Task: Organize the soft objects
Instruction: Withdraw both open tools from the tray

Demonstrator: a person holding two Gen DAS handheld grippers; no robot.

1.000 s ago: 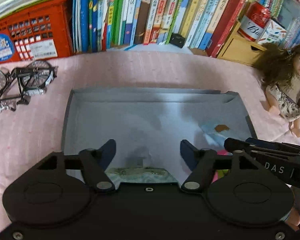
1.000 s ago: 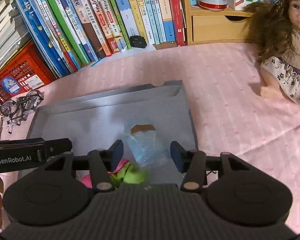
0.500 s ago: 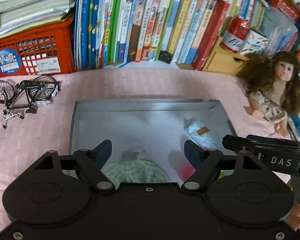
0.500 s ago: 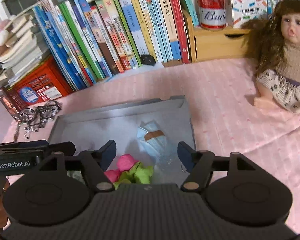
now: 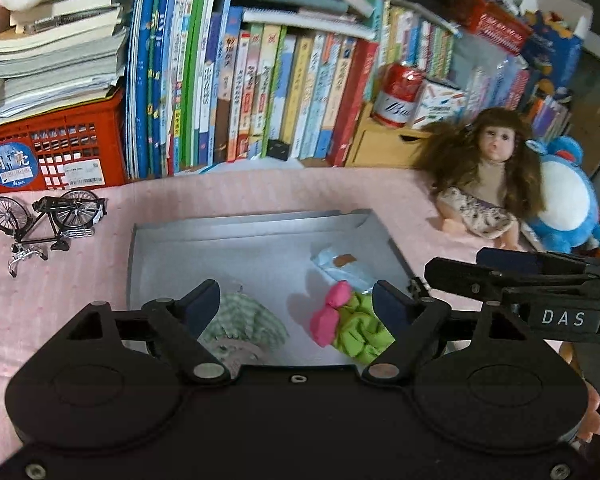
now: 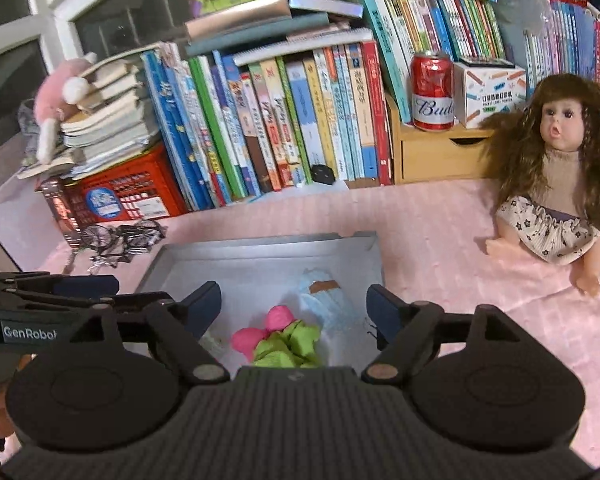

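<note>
A grey shallow box (image 5: 172, 236) (image 6: 204, 252) lies on the pink cloth. Inside it are a green checked cloth toy (image 5: 244, 326), a pink and lime green soft toy (image 5: 348, 324) (image 6: 284, 338) and a pale blue packet (image 5: 342, 266) (image 6: 324, 296). My left gripper (image 5: 296, 304) is open and empty, raised above the box's near side. My right gripper (image 6: 294, 306) is open and empty, also raised above the box. Each gripper shows at the edge of the other's view.
A long-haired doll (image 5: 488, 176) (image 6: 556, 176) sits at the right, a blue and white plush (image 5: 568, 204) behind it. A model bicycle (image 5: 48, 216) (image 6: 120, 240) lies left. A book row (image 5: 260, 92), red crate (image 5: 56, 148), wooden drawer (image 6: 432, 152) and red can (image 6: 432, 92) line the back.
Both grippers have lifted up and back from the box, so the box looks smaller and more of the shelf shows. The soft toys stay in the box.
</note>
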